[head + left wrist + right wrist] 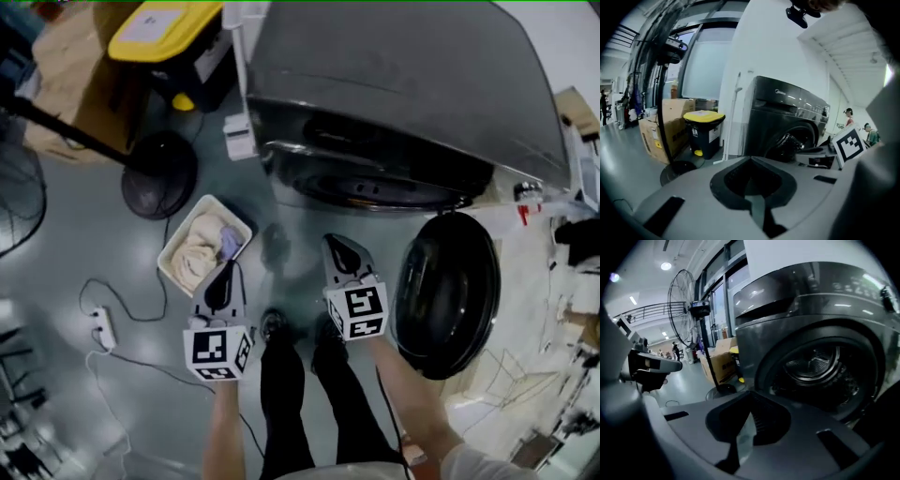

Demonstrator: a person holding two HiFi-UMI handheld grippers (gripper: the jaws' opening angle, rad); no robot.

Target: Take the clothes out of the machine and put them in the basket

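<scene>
Nearest the wearer: left gripper (225, 274) and right gripper (336, 247) were both held up in front of the legs, fingers pressed together on each, nothing between them, per both gripper views. Just beyond the left gripper, on the floor, stood the basket (170, 251), holding cream clothes (195, 253) and a lavender item (229, 242), piled loosely below the rim. To the right, the machine door (448, 292) hung fully open, and behind it the washing machine (394, 75) showed its drum mouth (816, 366). Drum back and a paddle were visible in the right gripper view; the lower drum was dark. The left gripper view showed a dark lumpy mass at the mouth (791, 140), poss. a garment, not confirmed. Farther off: fan base (159, 174), yellow-lidded bin (165, 30). Assessment: laundry would be soft, limp and non-fragile; light if dry, noticeably heavier and clingier if damp. It would prob. drape, trail and snag on the door seal. Recommended hold: pinch a bunched fold near the bulk's middle, not a thin hem, which could slip out.
</scene>
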